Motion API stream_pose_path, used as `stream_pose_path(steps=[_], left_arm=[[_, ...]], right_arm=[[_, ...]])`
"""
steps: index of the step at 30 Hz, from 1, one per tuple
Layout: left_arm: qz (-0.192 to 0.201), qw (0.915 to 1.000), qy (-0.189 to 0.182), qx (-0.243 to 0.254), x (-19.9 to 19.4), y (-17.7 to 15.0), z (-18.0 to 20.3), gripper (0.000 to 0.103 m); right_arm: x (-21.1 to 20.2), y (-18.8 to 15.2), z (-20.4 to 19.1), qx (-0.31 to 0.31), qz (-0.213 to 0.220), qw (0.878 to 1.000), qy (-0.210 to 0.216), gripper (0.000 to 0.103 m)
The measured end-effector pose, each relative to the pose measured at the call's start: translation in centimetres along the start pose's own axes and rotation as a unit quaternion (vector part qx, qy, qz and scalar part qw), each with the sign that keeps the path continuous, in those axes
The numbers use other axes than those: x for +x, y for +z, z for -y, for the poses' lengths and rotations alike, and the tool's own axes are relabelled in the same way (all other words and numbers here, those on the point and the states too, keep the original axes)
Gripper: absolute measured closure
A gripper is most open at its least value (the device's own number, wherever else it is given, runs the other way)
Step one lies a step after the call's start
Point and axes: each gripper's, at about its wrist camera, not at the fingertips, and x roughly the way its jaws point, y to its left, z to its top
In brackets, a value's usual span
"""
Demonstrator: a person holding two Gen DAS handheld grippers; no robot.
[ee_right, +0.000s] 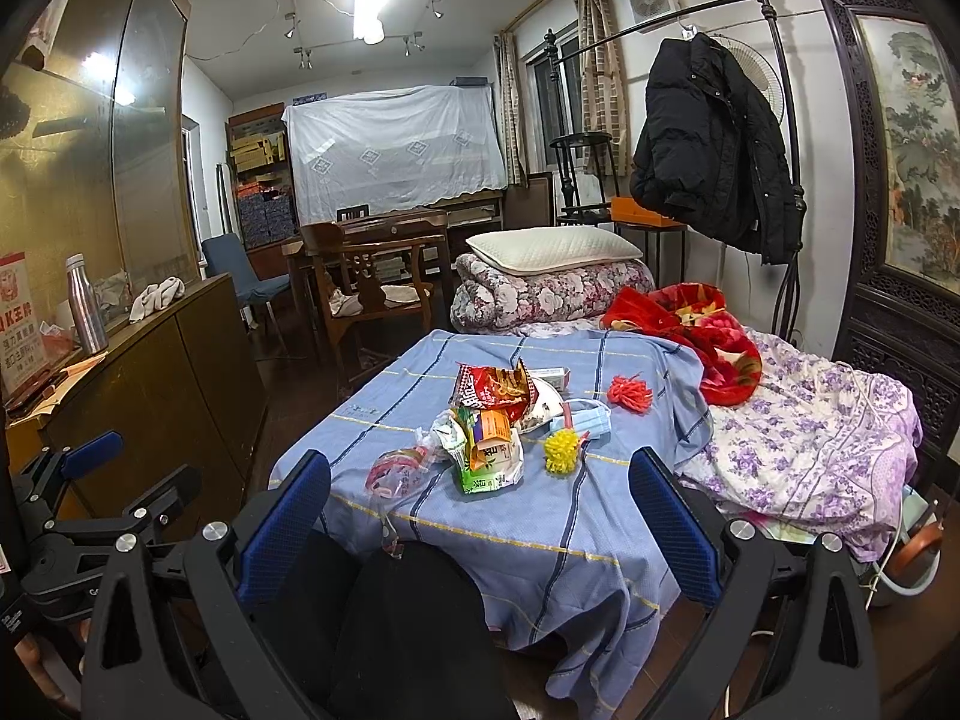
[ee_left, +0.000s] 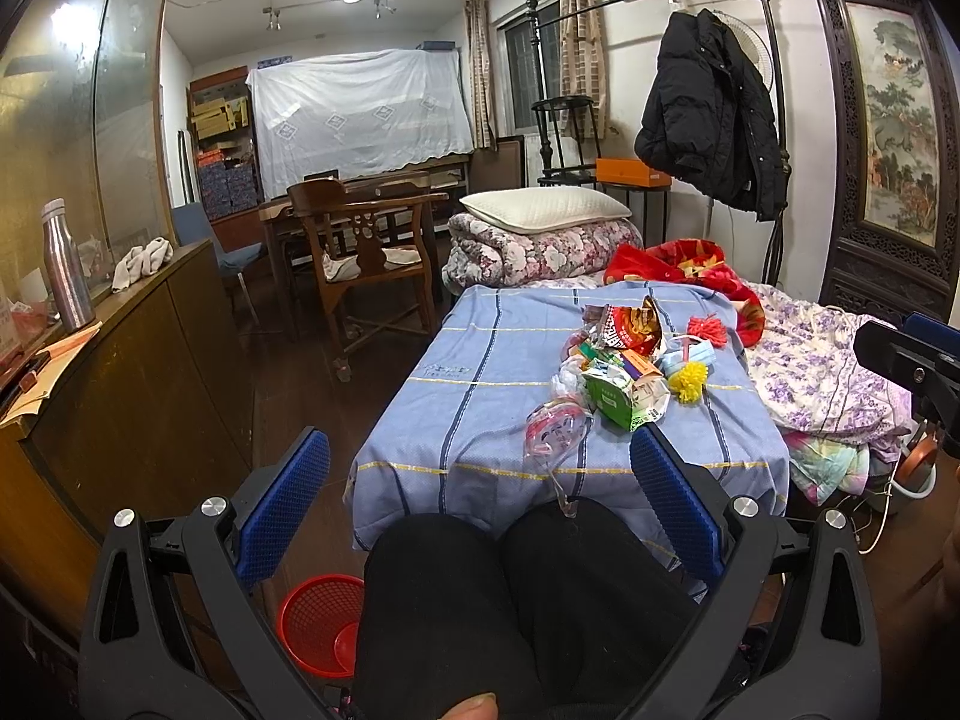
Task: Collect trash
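Note:
A pile of trash [ee_left: 612,372] lies on the blue checked cloth [ee_left: 480,396] over the bed end: a red snack bag [ee_left: 630,327], a green carton [ee_left: 612,399], a clear plastic wrapper [ee_left: 552,432], a blue face mask [ee_left: 690,354], a yellow pom-pom [ee_left: 688,381] and a red one [ee_left: 711,327]. The pile also shows in the right wrist view [ee_right: 486,438]. My left gripper [ee_left: 480,480] is open and empty, short of the pile. My right gripper [ee_right: 480,492] is open and empty, in front of the pile. A red basket [ee_left: 321,624] stands on the floor at lower left.
The person's black-clad knees [ee_left: 510,600] sit between bed and grippers. A wooden cabinet [ee_left: 120,390] with a metal bottle [ee_left: 66,267] runs along the left. A floral quilt [ee_right: 810,450], red blanket [ee_right: 708,330], folded bedding and pillow [ee_right: 552,249] lie beyond. A wooden chair [ee_left: 366,258] stands behind.

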Motion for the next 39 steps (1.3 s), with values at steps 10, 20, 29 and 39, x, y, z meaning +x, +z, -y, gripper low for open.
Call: stream_pose_path(steps=[10,20,29,39], left_arm=[[0.0,1.0,0.0,0.001,0.0,0.0,0.0,0.007],[-0.014,0.9999,0.0,-0.009,1.1,-0.5,-0.8,0.007],[-0.093,0.9933,-0.036,-0.058,6.6,-1.9,-3.3,0.007],[-0.179,0.9808,-0.033,-0.071,16.3,-4.0,-4.3,0.007]], right_arm=[[0.1,-0.1,-0.1,-0.001,0.0,1.0,0.0,0.006],[0.7,-0.5,0.8,0.004,-0.012,1.0,-0.001,0.006],[5.4,-2.5,4.4,0.048,-0.059,0.997,-0.01,0.006],[15.7,-6.0,5.7,0.054,-0.149,0.987,0.014,0.006]])
